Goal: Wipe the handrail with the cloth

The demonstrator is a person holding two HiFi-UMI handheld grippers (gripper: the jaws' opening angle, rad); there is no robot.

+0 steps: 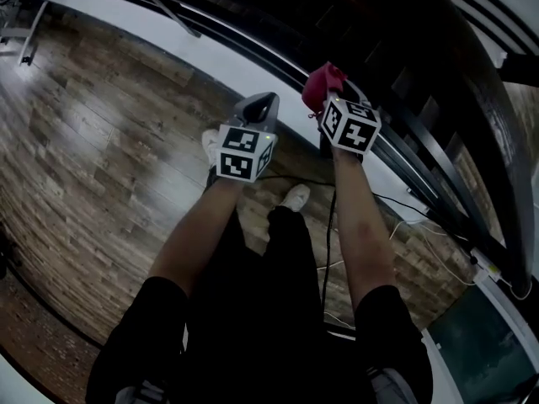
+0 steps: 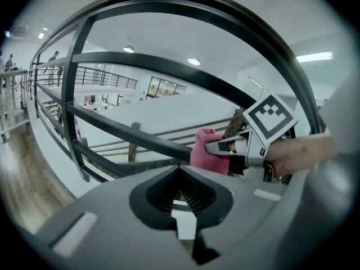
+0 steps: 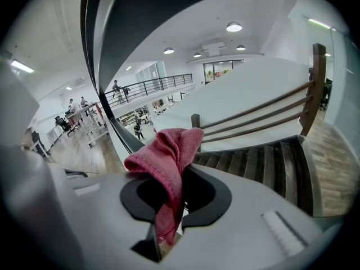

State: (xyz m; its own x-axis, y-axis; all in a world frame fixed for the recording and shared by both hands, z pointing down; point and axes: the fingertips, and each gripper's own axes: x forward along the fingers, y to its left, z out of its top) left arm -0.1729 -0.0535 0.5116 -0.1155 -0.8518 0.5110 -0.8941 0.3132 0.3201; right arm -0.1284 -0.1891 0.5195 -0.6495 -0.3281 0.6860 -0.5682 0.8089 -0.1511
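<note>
Curving handrail (image 2: 242,17): dark, arcs just beyond both our grippers.
Left gripper (image 1: 259,106): jaws pressed together, nothing between them (it sits beside our right one).
Right gripper (image 2: 219,146): pinching the cloth.
Cloth (image 3: 169,151): red, bunched, near the rail.

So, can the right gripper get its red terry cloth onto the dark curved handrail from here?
Probably yes. The right gripper is shut on the red cloth, and the dark handrail curves past close above it with nothing between. The left gripper hangs off to the side.
</note>
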